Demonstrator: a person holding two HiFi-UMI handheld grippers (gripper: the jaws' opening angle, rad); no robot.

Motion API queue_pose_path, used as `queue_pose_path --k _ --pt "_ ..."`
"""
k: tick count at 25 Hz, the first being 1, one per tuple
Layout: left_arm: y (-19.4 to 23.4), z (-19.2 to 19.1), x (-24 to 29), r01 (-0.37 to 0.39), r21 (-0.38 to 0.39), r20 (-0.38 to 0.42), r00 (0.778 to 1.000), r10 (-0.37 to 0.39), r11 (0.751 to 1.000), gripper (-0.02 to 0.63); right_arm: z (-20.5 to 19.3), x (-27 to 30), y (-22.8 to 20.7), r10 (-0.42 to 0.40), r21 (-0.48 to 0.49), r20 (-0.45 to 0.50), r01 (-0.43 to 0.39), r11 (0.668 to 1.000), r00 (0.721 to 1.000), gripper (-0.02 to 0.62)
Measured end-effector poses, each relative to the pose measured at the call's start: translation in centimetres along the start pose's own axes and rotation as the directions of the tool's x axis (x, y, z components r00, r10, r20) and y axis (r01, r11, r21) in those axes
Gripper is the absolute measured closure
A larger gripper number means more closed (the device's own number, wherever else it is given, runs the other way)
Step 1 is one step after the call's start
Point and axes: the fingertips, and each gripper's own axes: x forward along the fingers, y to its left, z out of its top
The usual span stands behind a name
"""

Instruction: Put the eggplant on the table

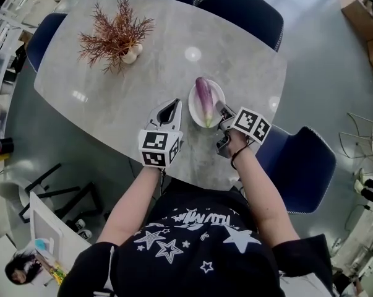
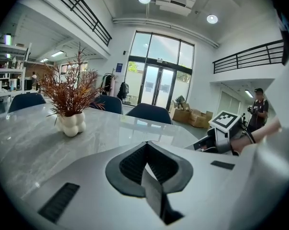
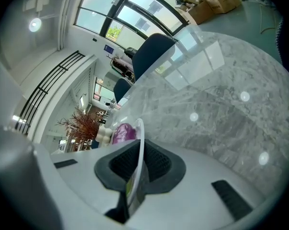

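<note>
Eggplant [image 1: 204,98] is lying lengthwise on the plate [image 1: 218,95], not yet on the surface [image 1: 143,85]. Right hand-held gripper [image 1: 222,112] is clamping the plate's near rim, jaws closed on the thin edge, with the eggplant just beyond the tips. Left hand-held gripper [image 1: 172,108] is sitting just left of the plate, jaws pressed together, carrying nothing. Can't tell whether the plate is resting flat or being lifted a touch.

Risks, as I'm reading it:
- The pinch is holding a thin, smooth rim on one side only. Any lift is putting the whole load there, so the plate is likely slipping or pivoting out.
- If the plan is tipping, the eggplant is smooth and tapered, so it's probably rolling rather than stopping. The plate is sitting near the person-side edge of the surface, so a roll that way is heading for the floor.
- The left jaws are needing to open before taking the eggplant. Going in closed is just shoving it or the plate.
- Squeezing hard is risking a bruised skin.

Count: 1 eggplant, 1 plate, 2 hand-held grippers, 1 vase [image 1: 132,54] with a dried plant, 4 chairs [image 1: 245,11] showing around the surface.
</note>
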Motion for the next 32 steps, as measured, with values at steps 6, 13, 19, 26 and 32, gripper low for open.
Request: queue_pose_path --k 6,13,19,26,32 --pt "0.2 -0.7 -0.4 0.003 -0.008 -0.010 1.000 -0.003 1.000 0.598 -0.4 0.3 -0.2 -0.032 -0.032 -0.004 0.032 0.999 0.999 0.568" --pt "0.3 -1.1 -0.3 0.007 -0.019 -0.011 1.000 -0.007 1.000 0.598 -0.6 0.6 -0.6 -0.065 -0.029 -0.006 0.065 0.997 0.998 0.568" --pt "0.6 -1.0 -0.6 0.004 -0.031 -0.005 1.000 -0.004 1.000 0.598 -0.6 0.8 -0.8 -0.094 -0.071 -0.021 0.093 0.993 0.995 0.568" --pt "0.9 -1.3 -1.4 -0.003 -0.040 -0.005 1.000 0.003 0.999 0.598 -1.0 0.6 -1.1 -0.130 -0.102 -0.031 0.126 0.987 0.991 0.566" --pt "1.0 -1.5 -1.9 -0.006 -0.044 -0.004 1.000 0.005 0.999 0.598 -1.2 0.6 -1.4 -0.156 -0.126 -0.028 0.151 0.980 0.987 0.551"
